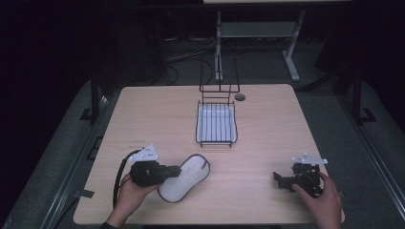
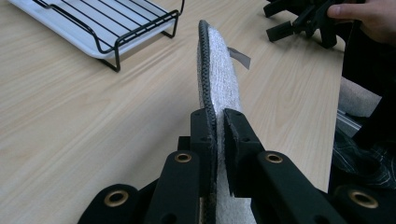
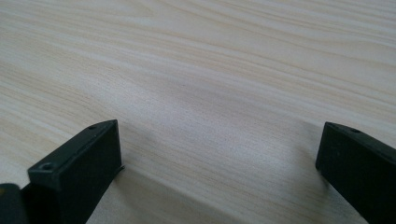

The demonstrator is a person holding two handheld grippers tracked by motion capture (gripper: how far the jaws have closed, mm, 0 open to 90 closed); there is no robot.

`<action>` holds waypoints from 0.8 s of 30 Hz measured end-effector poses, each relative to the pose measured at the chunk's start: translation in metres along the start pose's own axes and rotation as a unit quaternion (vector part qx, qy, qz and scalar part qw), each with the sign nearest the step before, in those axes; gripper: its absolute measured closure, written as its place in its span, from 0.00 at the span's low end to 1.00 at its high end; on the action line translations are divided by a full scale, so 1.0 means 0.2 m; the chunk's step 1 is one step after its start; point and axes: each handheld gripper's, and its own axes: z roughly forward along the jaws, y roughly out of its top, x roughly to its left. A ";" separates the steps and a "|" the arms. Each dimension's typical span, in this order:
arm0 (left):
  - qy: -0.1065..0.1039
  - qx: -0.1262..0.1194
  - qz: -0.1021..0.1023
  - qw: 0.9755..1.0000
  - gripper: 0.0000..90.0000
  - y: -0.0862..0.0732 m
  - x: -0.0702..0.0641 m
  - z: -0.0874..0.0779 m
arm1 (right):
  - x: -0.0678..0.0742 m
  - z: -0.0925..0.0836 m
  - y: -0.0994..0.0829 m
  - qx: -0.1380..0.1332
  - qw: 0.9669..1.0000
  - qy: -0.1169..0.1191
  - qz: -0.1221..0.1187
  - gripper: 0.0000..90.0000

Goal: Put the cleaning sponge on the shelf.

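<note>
Our left tongs (image 2: 215, 135) are clamped on the edge of the grey padded insole (image 2: 219, 74); both black pads press its dark stitched rim and fleecy face. In the left gripper view the insole stands on edge, running away from the tongs, with a small grey tag (image 2: 240, 57) sticking out near its far end. The high view shows what that view can't: the insole (image 1: 186, 177) sits near-left on the surface (image 1: 267, 124), most of it resting there, left tongs (image 1: 175, 171) at its near-left end, our left hand (image 1: 131, 193) behind them.

Our right tongs (image 3: 219, 158) stand wide apart, nothing between them, just bare wood grain below. In the high view they (image 1: 277, 179) sit near-right, well apart from the insole, right hand (image 1: 325, 200) on the body. The left gripper view catches them (image 2: 280, 28) far off at top right.

Container: black wire rack (image 1: 216, 121) over a white tray (image 1: 216, 139), centre-far on the surface, tall wire back at its far end. Nothing in it. The left gripper view shows one corner (image 2: 116, 39) at top left, well apart from the insole.
</note>
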 end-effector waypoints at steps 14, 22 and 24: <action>0.013 -0.008 0.013 1.000 0.92 0.06 0.02 -0.02 | 0.00 0.00 0.00 0.000 1.000 0.000 0.000 0.00; 0.018 -0.014 0.013 1.000 0.92 0.09 0.04 -0.03 | 0.00 0.00 0.00 0.000 1.000 0.000 0.000 0.00; 0.019 -0.017 0.012 1.000 0.92 0.10 0.05 -0.04 | 0.00 0.00 0.00 0.000 1.000 0.000 0.000 0.00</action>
